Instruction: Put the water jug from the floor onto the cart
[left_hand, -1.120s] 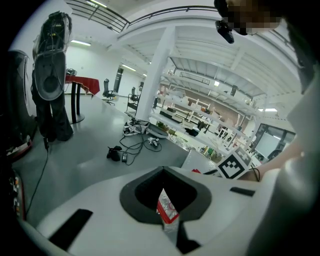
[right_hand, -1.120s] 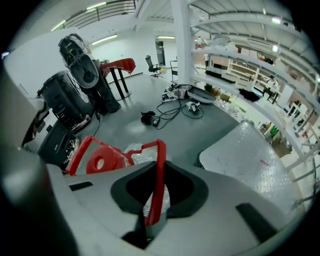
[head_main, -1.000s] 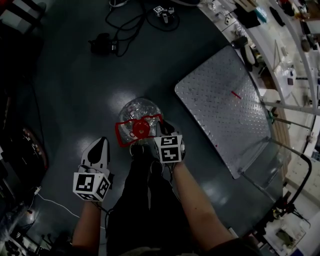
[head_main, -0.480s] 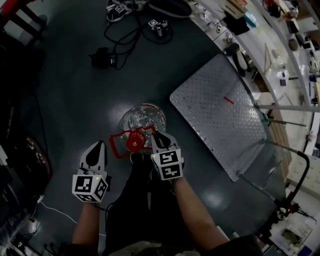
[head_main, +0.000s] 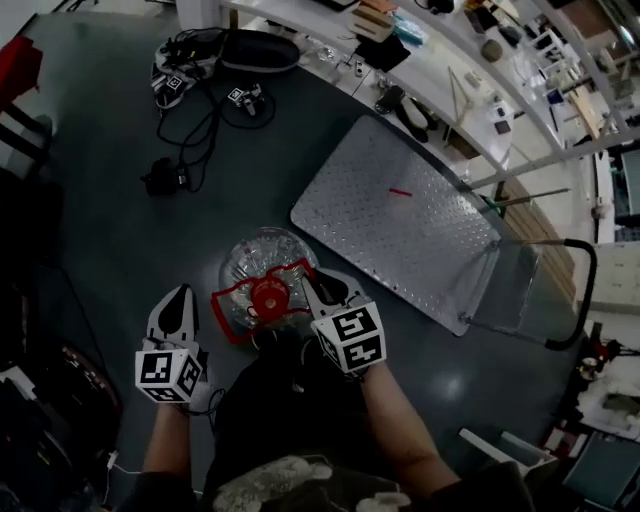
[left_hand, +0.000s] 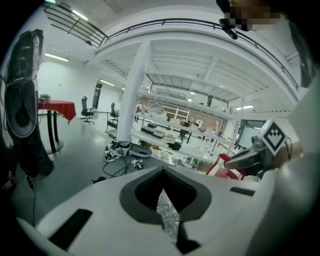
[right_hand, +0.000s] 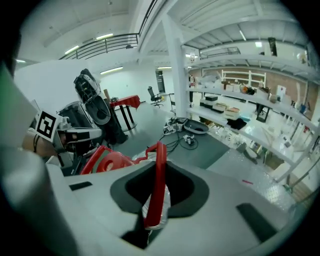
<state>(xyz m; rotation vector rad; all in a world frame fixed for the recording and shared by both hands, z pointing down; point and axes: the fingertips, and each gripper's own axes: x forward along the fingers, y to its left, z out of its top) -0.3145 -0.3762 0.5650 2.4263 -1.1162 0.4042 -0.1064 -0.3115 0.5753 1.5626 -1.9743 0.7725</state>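
Fingers (right_hand: 100, 210) of my right gripper (right_hand: 152, 220) pinch the jug's red handle (right_hand: 160, 175) – the bar runs straight up between the two pads, which press it from both sides. From my head I see that gripper (head_main: 318, 290) at the right edge of the handle frame (head_main: 232, 303), with the red cap (head_main: 268, 297) just left of it. My left gripper (head_main: 178, 300) stands apart from the water jug (head_main: 262, 258), on its left, and touches nothing. Its own camera shows its fingers (left_hand: 90, 220) drawn together with only a thin slit between them and nothing pinched there

The jug's clear body sits below the handle, over the dark floor (head_main: 110, 240). Whether its base is clear of the floor I cannot tell from above. It is not on the cart (head_main: 400, 225) – the ribbed metal deck lies just to the right and farther out, its push bar (head_main: 580, 300) at the right end. Far left on the floor lies a tangle of black cables (head_main: 185, 120)
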